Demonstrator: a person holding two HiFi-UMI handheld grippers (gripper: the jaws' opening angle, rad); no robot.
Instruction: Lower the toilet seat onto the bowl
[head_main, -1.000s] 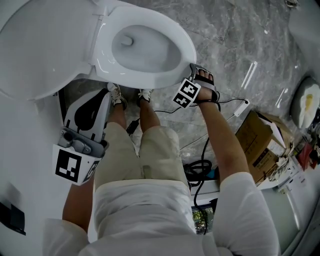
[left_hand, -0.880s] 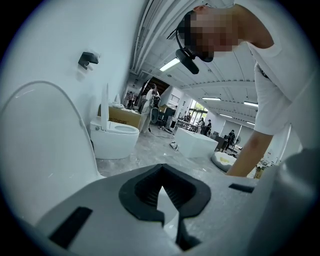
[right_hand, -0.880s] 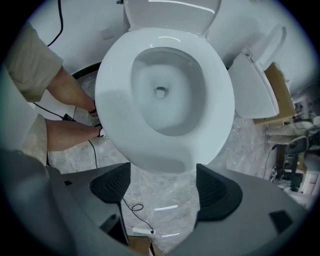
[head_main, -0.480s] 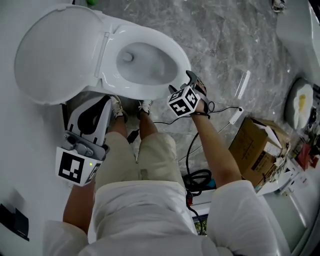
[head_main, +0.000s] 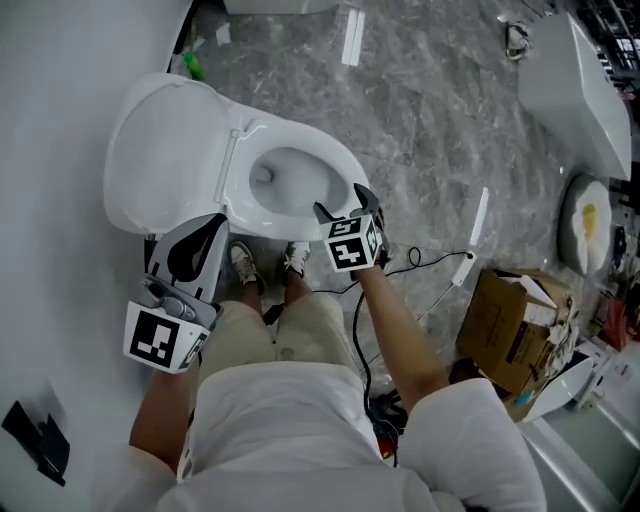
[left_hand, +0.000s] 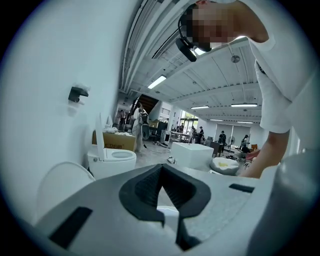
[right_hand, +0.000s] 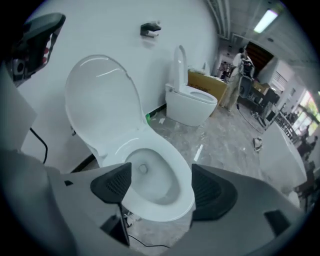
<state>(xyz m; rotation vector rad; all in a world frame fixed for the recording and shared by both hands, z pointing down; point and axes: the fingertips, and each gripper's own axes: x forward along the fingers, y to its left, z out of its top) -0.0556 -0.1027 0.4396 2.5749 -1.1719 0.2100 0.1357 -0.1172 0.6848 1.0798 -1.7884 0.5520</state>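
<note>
Two jaws of my right gripper (right_hand: 161, 187) stood apart, empty, over the bowl (head_main: 285, 175) front | left gripper (left_hand: 162, 197) closed, idle | toilet seat (right_hand: 181, 170) apparently flat on bowl, lid (right_hand: 100, 105) upright | lowering judged done | next: confirm seating, pull clear.

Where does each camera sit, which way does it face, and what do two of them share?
Head view: on the head, facing steeply down at the bowl; legs, arms, left gripper, right gripper show.
Left gripper view: on that gripper, facing out toward a second toilet; shut fingers, a forearm show.
Right gripper view: on that gripper, facing down at the bowl; open fingers show.
Shared: the bowl, in head and right gripper views.
</note>
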